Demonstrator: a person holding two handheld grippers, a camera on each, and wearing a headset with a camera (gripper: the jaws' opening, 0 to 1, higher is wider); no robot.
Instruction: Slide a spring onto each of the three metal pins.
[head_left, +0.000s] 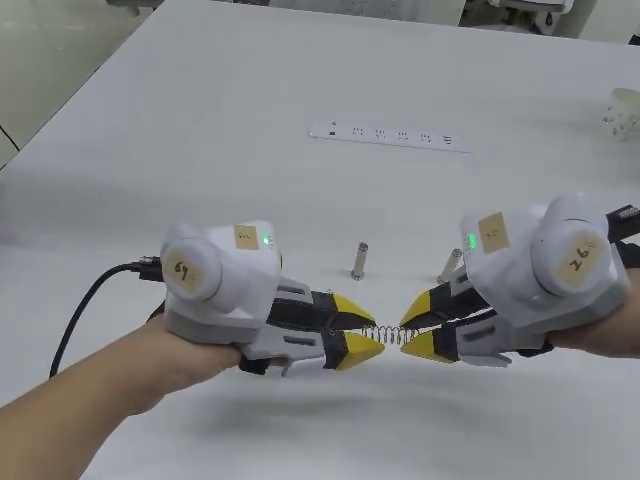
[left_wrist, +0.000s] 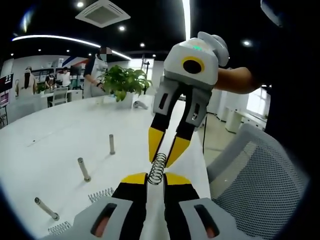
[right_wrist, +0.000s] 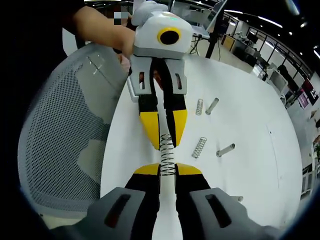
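Your left tongs (head_left: 376, 336) and right tongs (head_left: 408, 336) each pinch an end of the spring (head_left: 392, 333); it looks light and bendy, so squeeze gently.

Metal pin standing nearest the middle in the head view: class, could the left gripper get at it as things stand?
Probably not yet. The table up to the metal pin is bare, but the left gripper has its jaws shut on a spring that the right gripper also clamps.

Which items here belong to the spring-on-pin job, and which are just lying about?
Job: held spring, gripped at its ends by the left gripper and right gripper; three pins; two loose springs.
Lying about: power strip; mesh chair; potted plant.
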